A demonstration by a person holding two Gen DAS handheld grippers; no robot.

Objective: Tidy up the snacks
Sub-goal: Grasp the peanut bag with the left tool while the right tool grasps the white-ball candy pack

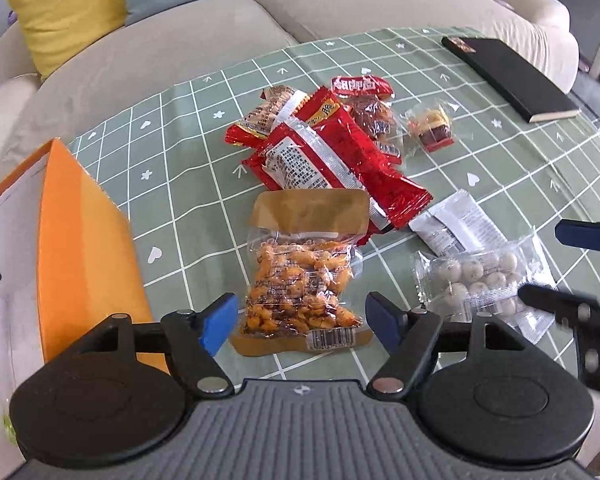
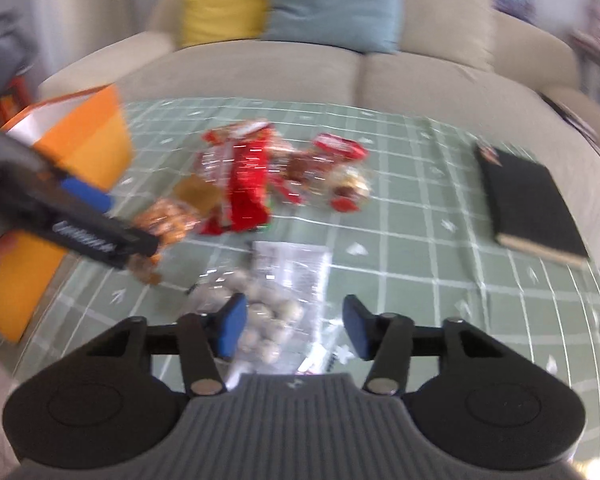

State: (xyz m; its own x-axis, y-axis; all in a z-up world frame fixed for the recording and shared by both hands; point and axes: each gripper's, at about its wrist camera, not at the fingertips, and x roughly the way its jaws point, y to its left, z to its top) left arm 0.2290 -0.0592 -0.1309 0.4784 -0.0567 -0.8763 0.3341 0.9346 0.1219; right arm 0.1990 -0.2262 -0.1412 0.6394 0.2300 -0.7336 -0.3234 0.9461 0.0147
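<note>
Snack packets lie on a green checked tablecloth [image 1: 172, 168]. A clear packet of orange nuts [image 1: 300, 280] lies between the pads of my left gripper [image 1: 300, 322], which is open and not pressing on it. Behind it lie red packets [image 1: 332, 152] in a heap. A clear bag of white balls [image 1: 476, 284] lies to the right, under my right gripper [image 1: 542, 262]. In the blurred right wrist view, that bag [image 2: 268, 320] sits below the right gripper [image 2: 294, 328], whose jaws stand apart and hold nothing. The left gripper [image 2: 132, 224] hovers over the nut packet [image 2: 168, 220].
An orange paper bag [image 1: 84, 248] stands open at the left. A grey sachet [image 1: 456, 224], a small clear sweet packet [image 1: 430, 126] and a red-topped packet [image 1: 364, 92] lie nearby. A black notebook [image 1: 508, 76] rests at the far right. A beige sofa [image 1: 340, 4] with cushions lies beyond.
</note>
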